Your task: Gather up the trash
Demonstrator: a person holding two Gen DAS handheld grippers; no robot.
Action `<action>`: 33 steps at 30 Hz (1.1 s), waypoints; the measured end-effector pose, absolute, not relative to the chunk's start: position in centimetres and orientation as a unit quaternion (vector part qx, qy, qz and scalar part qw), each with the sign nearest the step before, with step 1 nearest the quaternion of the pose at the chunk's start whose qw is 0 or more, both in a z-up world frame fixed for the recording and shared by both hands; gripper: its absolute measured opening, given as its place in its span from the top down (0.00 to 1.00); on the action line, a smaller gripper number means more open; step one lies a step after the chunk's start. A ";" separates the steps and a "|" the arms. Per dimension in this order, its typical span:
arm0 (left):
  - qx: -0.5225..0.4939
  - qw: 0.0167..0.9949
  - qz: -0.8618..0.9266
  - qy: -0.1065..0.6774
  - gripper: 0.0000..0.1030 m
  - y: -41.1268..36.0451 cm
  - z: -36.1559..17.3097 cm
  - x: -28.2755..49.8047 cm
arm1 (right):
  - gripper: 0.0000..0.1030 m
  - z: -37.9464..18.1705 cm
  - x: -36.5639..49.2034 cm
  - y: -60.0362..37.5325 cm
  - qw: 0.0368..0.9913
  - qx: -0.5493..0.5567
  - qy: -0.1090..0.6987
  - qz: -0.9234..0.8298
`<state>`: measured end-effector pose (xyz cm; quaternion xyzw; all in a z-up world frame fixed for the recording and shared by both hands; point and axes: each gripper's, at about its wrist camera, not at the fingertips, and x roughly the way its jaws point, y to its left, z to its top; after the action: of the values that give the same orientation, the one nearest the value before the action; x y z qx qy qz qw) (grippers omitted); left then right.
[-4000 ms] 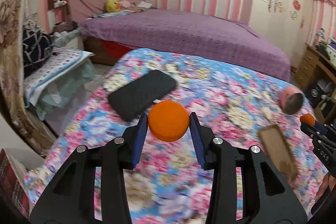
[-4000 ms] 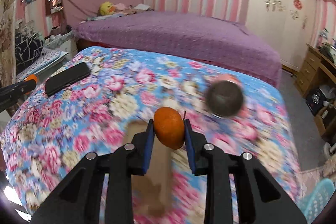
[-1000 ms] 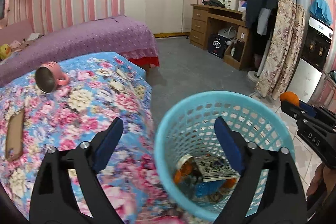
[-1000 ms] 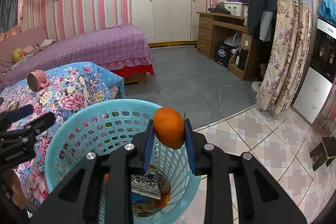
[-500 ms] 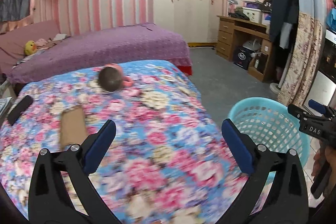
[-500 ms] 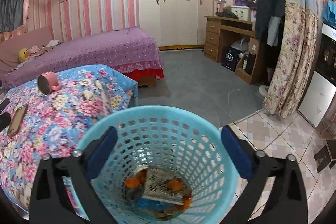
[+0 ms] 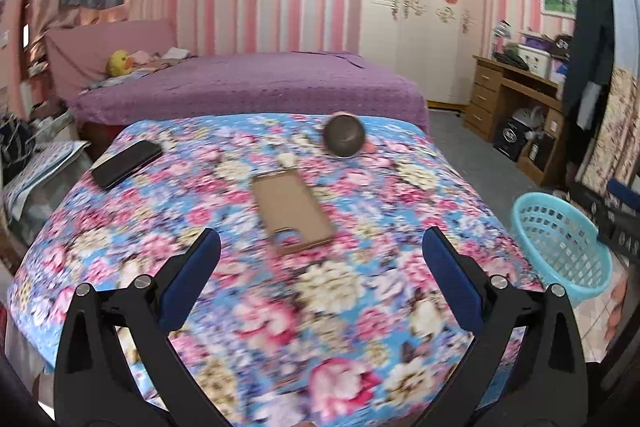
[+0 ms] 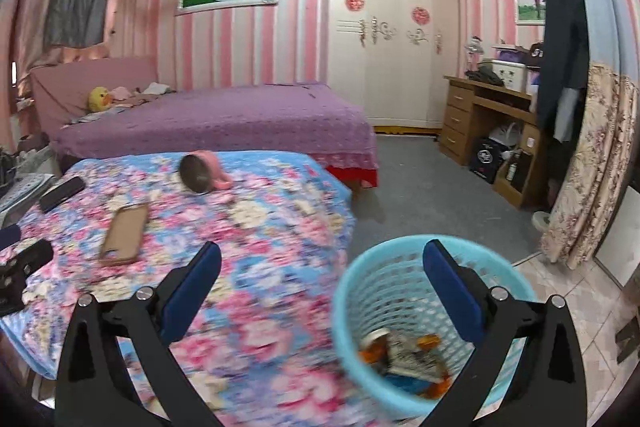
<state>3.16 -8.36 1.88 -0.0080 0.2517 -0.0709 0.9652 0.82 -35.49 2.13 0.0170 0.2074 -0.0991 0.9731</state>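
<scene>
The light blue trash basket (image 8: 400,275) stands on the floor by the right side of the floral table (image 8: 260,227); it holds orange pieces and printed wrappers (image 8: 404,351). In the left wrist view the basket (image 7: 560,239) sits at the far right. My left gripper (image 7: 320,267) is open and empty above the floral table (image 7: 240,307). My right gripper (image 8: 320,279) is open and empty, over the table edge and the basket's rim. On the table lie a brown phone case (image 7: 292,211), a black phone (image 7: 126,163) and a tipped pink cup (image 7: 344,139).
A purple bed (image 7: 248,87) stands behind the table. A wooden desk (image 8: 492,131) and floral curtain (image 8: 592,163) are at the right. Grey floor (image 8: 420,187) lies between the bed and the desk. The right gripper's body shows at the left view's right edge (image 7: 616,219).
Both oranges have been let go into the basket and both grippers are open. The left gripper has swung back over the table; the right has turned left from above the basket.
</scene>
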 end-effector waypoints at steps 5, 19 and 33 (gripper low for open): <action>-0.014 0.968 -0.052 0.245 0.05 -5.8 0.9 1.5 | 0.04 1.0 -0.2 -30.8 0.976 0.008 0.207 -0.072; -0.009 0.975 -0.041 0.219 0.05 -3.5 0.5 1.4 | 0.04 -0.1 -0.3 -26.2 0.980 -0.032 0.190 -0.056; -0.015 0.973 -0.046 0.225 0.05 -3.4 0.3 2.0 | 0.04 0.1 0.2 -24.9 0.981 -0.053 0.180 -0.052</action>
<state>1.98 -3.43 0.28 -0.0146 0.2250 -0.0464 0.9731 0.23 -24.86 0.14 -0.0527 0.1804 -0.0523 0.9808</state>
